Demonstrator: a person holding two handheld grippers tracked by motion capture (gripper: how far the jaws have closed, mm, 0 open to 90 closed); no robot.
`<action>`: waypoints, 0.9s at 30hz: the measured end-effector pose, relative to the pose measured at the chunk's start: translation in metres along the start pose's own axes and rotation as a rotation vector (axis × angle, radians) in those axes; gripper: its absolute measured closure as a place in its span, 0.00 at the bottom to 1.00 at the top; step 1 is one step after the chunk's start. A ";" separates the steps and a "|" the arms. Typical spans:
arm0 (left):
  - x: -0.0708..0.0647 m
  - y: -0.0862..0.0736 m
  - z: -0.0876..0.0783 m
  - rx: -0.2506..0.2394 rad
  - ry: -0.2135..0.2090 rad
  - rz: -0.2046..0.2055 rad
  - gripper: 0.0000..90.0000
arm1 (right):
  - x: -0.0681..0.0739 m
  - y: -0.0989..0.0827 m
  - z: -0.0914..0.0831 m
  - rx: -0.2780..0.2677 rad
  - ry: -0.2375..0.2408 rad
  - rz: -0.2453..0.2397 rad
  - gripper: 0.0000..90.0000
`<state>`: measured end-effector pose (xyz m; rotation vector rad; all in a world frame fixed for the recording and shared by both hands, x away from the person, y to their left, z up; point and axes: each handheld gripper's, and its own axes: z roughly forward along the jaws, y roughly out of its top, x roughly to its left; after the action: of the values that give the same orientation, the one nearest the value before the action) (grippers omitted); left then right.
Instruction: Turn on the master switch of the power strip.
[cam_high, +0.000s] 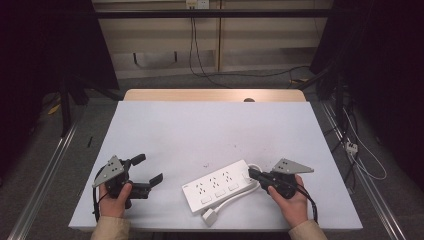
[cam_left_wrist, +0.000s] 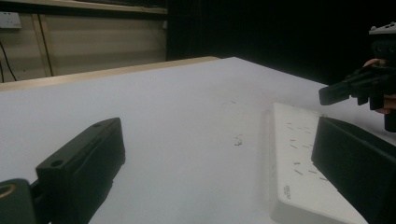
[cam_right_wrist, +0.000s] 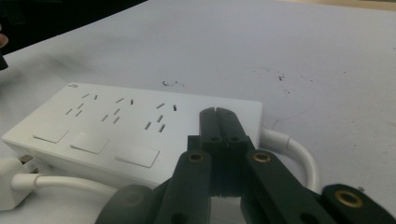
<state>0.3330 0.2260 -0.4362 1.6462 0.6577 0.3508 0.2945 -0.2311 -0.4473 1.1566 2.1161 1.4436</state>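
A white power strip (cam_high: 220, 186) with three switches lies slantwise near the table's front edge. Its white cable (cam_high: 235, 196) loops round the right end to a plug (cam_high: 210, 216) lying in front of it. My right gripper (cam_high: 251, 173) is shut with nothing between its jaws. In the right gripper view its tips (cam_right_wrist: 218, 114) sit over the right end of the strip (cam_right_wrist: 116, 126), close to the cable (cam_right_wrist: 294, 149); contact cannot be told. My left gripper (cam_high: 148, 169) stands open left of the strip, apart from it. The left gripper view has the strip (cam_left_wrist: 299, 163) beside the right jaw.
A white sheet (cam_high: 210, 130) covers the table, with a wooden strip (cam_high: 215, 95) bare along the far edge. Small dark marks (cam_right_wrist: 170, 84) dot the sheet behind the power strip. Cables lie on the floor to the right (cam_high: 360, 150).
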 end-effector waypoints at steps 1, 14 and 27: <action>0.000 0.000 0.000 0.000 0.000 0.000 0.03 | 0.000 0.000 0.000 0.002 -0.002 0.000 1.00; 0.000 0.000 0.000 0.001 0.001 -0.004 0.03 | 0.001 0.002 0.006 0.037 -0.017 -0.009 1.00; 0.000 0.000 0.000 -0.001 -0.001 -0.001 0.03 | 0.000 0.001 0.006 0.042 -0.020 -0.016 1.00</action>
<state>0.3328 0.2255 -0.4361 1.6449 0.6579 0.3495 0.2992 -0.2272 -0.4490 1.1617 2.1474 1.3808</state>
